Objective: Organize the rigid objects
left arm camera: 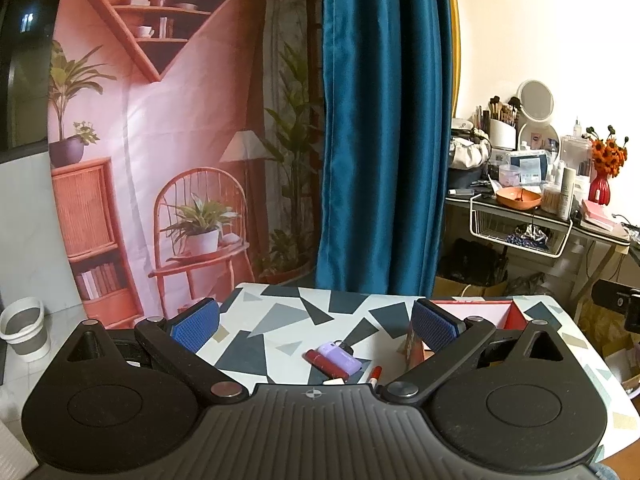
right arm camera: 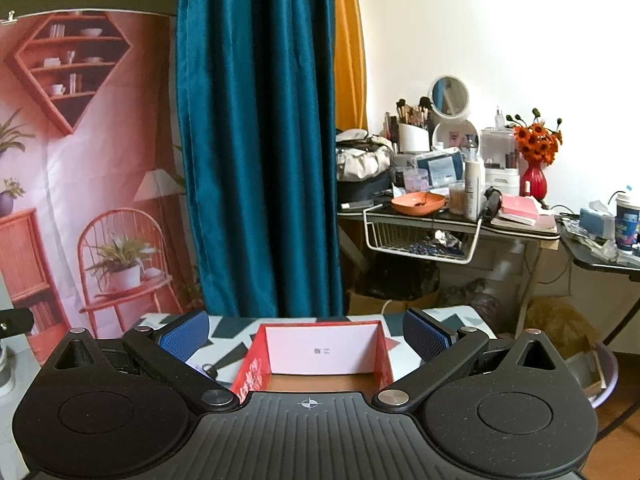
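In the left wrist view a purple flash drive (left arm camera: 341, 357), a red tube (left arm camera: 325, 363), a red marker (left arm camera: 375, 374) and a small white piece (left arm camera: 333, 381) lie together on the patterned table (left arm camera: 280, 320). My left gripper (left arm camera: 316, 322) is open and empty above them. A red open box (left arm camera: 472, 314) with a white inside stands to their right. In the right wrist view the red box (right arm camera: 320, 356) sits straight ahead, and my right gripper (right arm camera: 306, 338) is open and empty above its near side. The purple drive's edge (right arm camera: 198, 367) shows at left.
A blue curtain (left arm camera: 376, 128) and a printed pink backdrop (left arm camera: 160, 160) hang behind the table. A cluttered dressing table (right arm camera: 448, 204) with a wire basket stands at the right. A white bin (left arm camera: 24, 330) stands on the floor at left.
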A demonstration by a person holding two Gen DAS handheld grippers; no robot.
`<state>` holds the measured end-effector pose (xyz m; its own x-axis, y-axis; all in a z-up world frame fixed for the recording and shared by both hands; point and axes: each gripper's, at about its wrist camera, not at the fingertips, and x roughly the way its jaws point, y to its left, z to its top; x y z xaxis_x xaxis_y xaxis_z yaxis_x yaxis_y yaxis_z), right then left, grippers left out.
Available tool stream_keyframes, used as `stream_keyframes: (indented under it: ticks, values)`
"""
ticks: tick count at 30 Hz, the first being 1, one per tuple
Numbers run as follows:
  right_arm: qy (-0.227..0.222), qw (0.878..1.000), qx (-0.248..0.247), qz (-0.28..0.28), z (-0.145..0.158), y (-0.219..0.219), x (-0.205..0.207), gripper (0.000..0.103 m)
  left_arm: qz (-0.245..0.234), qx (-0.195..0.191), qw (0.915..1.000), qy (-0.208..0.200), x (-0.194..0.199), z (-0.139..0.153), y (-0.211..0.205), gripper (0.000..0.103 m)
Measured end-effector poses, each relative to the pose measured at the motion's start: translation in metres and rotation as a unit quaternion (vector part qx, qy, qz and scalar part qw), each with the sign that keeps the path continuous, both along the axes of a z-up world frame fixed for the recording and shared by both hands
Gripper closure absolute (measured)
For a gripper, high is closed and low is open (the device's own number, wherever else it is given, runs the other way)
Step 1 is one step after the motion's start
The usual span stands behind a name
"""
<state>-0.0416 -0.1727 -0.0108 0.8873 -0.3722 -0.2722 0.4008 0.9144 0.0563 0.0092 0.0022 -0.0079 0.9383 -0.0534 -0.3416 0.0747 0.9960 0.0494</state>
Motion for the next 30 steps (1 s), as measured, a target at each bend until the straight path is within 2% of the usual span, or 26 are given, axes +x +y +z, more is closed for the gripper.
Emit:
stream_keyframes:
  ticks: [5,8,12,15,22,23,25,30]
  values:
    - [0.008,1.0,-0.006,0.009,-0.01,-0.008,0.014,0.0,0.001,0.019,0.9998,-0.011,0.014,-0.009,-0.004,0.0]
    - [0.018,1.0,-0.002,0.02,-0.024,-0.022,0.026,0.0,0.009,0.027,0.9996,-0.002,0.036,-0.022,-0.006,0.0]
    - [0.035,0.999,0.019,0.009,-0.045,-0.046,0.045,0.0,0.013,0.01,0.9996,0.025,0.067,-0.039,-0.001,0.001]
    - [0.047,0.998,0.038,-0.001,-0.063,-0.064,0.058,0.004,0.019,0.003,0.9993,0.033,0.083,-0.05,0.005,0.001]
    - [0.085,0.996,0.014,-0.039,-0.114,-0.098,0.085,0.023,0.017,-0.017,0.998,0.058,0.104,-0.079,0.012,0.001]
    - [0.094,0.994,0.02,-0.045,-0.12,-0.104,0.088,0.026,0.016,-0.015,0.9976,0.066,0.107,-0.084,0.011,0.001]
    - [0.111,0.992,0.04,-0.052,-0.136,-0.117,0.094,0.041,0.018,-0.012,0.9965,0.081,0.115,-0.094,0.012,0.001]
    - [0.143,0.986,0.073,-0.048,-0.168,-0.136,0.109,0.058,0.028,-0.027,0.9932,0.11,0.133,-0.113,0.019,0.006]
